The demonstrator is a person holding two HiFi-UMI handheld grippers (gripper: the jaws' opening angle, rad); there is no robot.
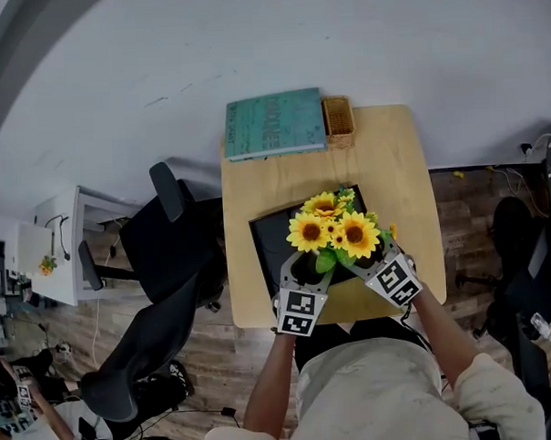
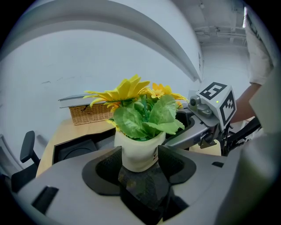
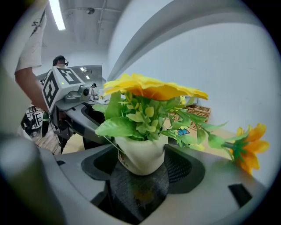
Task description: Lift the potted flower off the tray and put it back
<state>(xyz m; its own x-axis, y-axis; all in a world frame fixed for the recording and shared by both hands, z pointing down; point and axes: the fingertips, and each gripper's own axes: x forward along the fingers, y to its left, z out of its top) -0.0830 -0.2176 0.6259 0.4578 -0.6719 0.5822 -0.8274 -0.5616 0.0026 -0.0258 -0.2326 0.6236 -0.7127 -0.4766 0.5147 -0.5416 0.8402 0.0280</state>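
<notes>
Pale table [image 1: 402, 163] is bearing a black tray [image 1: 267, 235]; at its near right, left gripper [image 2: 140, 160] and right gripper [image 3: 142, 163] are both clamping the potted flower [image 1: 335, 232] between their jaws.

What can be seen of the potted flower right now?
The potted flower is a bunch of yellow sunflower-like blooms with green leaves, artificial-looking, upright in a small cream pot bearing dark print. The left tongs and right tongs both clamp the pot's sides. It is over the black tray on the wooden table; whether its base touches the tray is not visible.
</notes>
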